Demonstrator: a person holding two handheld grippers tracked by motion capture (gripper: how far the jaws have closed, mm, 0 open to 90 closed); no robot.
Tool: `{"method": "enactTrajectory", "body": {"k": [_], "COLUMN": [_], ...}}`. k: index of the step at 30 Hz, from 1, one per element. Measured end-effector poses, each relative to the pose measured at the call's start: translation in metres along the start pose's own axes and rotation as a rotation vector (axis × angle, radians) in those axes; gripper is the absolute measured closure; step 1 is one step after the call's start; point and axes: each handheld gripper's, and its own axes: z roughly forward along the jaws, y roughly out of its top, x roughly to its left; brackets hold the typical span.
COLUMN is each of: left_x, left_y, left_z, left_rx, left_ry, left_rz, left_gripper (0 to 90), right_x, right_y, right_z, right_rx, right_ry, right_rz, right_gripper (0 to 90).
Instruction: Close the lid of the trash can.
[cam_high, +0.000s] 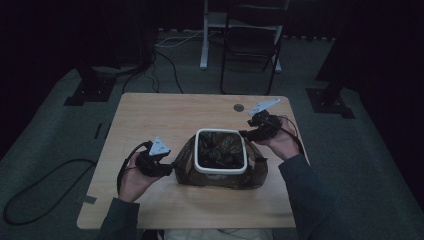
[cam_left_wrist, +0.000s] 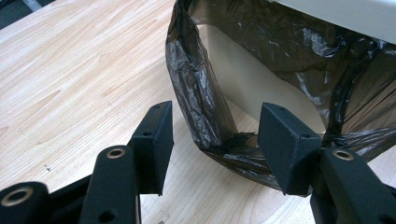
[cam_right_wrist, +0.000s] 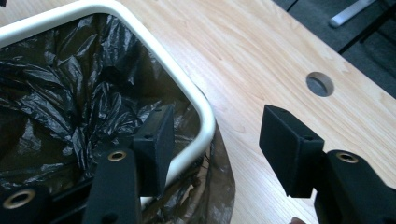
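A white-rimmed bin lined with a dark plastic bag stands in the middle of the wooden table. My left gripper is at the bin's left side. In the left gripper view its jaws stand apart around the bag's hanging fold, and the pads do not press on it. The bin's pale wall shows behind. My right gripper is at the bin's far right corner. It is open astride the rim, one jaw over the bag inside.
A round cable hole sits in the table near the right gripper. A black chair and a white stand leg are beyond the far edge. Cables lie on the floor at the left.
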Motion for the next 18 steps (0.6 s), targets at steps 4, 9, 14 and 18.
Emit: {"method": "enactTrajectory", "body": {"k": [4, 9, 14, 18], "left_x": [0.0, 0.0, 0.001, 0.002], "left_y": [0.0, 0.0, 0.0, 0.0], "left_z": [-0.001, -0.001, -0.002, -0.002], "left_rx": [-0.002, 0.0, -0.001, -0.004], "left_ry": [0.001, 0.002, 0.003, 0.007], "left_rz": [0.001, -0.001, 0.001, -0.004], "left_gripper": [46.0, 46.0, 45.9, 45.9], "right_x": [-0.001, -0.003, -0.006, -0.007], "right_y": [-0.007, -0.014, -0.023, -0.031], "right_z": [-0.007, -0.013, -0.018, -0.023], "right_rx": [-0.032, -0.053, -0.063, -0.072], "right_ry": [-0.005, -0.012, -0.033, -0.061], "right_rz": [0.023, 0.04, 0.05, 0.059], "right_gripper": [44.3, 44.2, 44.1, 42.9]}}
